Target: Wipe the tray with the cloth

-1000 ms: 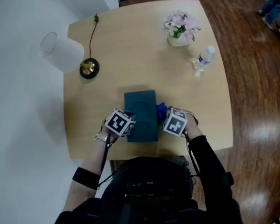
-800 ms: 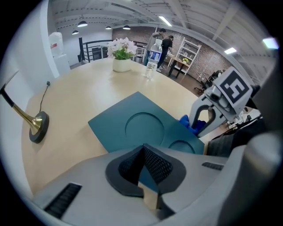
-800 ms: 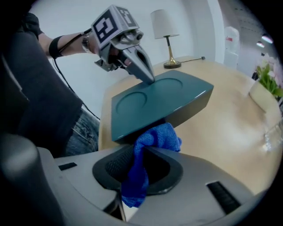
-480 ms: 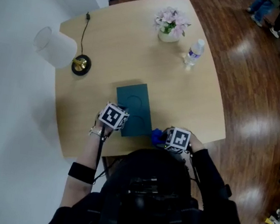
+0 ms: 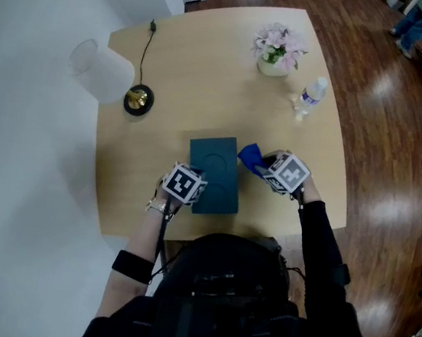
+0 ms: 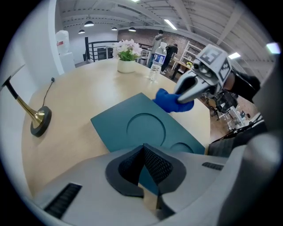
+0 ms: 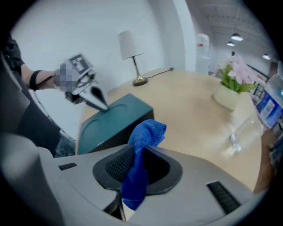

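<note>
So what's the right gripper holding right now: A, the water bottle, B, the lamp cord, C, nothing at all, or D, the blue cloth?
D: in the right gripper view the right gripper has its jaws pinched on the blue cloth, which sticks up out of them close to the tray.

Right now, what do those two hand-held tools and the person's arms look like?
Both are pale grey wedges with dark textured pads inside pointed jaws. The left gripper and right gripper each carry a white cube printed with black square markers. The right arm wears a long black sleeve; the left forearm has a black band and a wristband or watch.
</note>
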Available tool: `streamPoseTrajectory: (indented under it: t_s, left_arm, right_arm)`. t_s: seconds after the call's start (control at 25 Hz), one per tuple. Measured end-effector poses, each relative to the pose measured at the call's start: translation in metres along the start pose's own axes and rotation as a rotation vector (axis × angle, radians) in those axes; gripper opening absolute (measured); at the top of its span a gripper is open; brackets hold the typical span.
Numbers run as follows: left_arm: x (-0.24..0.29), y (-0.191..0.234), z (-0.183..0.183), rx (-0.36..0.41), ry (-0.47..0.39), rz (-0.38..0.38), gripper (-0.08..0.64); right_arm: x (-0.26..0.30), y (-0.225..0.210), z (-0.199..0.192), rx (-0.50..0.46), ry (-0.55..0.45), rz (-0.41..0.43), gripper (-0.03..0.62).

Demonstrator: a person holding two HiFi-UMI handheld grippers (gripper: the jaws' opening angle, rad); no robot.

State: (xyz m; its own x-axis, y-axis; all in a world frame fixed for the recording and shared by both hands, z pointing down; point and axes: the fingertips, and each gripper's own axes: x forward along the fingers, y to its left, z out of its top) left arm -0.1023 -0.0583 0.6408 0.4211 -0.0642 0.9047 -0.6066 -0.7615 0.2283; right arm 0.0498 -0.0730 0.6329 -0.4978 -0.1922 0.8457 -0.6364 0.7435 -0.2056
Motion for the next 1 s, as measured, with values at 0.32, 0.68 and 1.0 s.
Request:
streamPoseTrajectory:
  t_s: [0.32, 0.68, 1.0]
  left_arm:
    - [-0.003, 0.005, -0.001, -0.006, 0.017, 0.033, 0.003]
    - [-0.004, 0.007, -0.003, 0.003, 0.021, 0.020, 0.003]
    - [-0.003, 0.005, 0.000, 0.009, -0.019, 0.032, 0.003]
  right_arm:
    - [0.042, -0.010, 0.053, -0.011, -0.044, 0.005, 0.080]
    - [0.035, 0.075, -0.006, -0.093, 0.050, 0.188, 0.080]
    - [0.023, 0.143, -0.053, -0.064, 0.057, 0.284, 0.078]
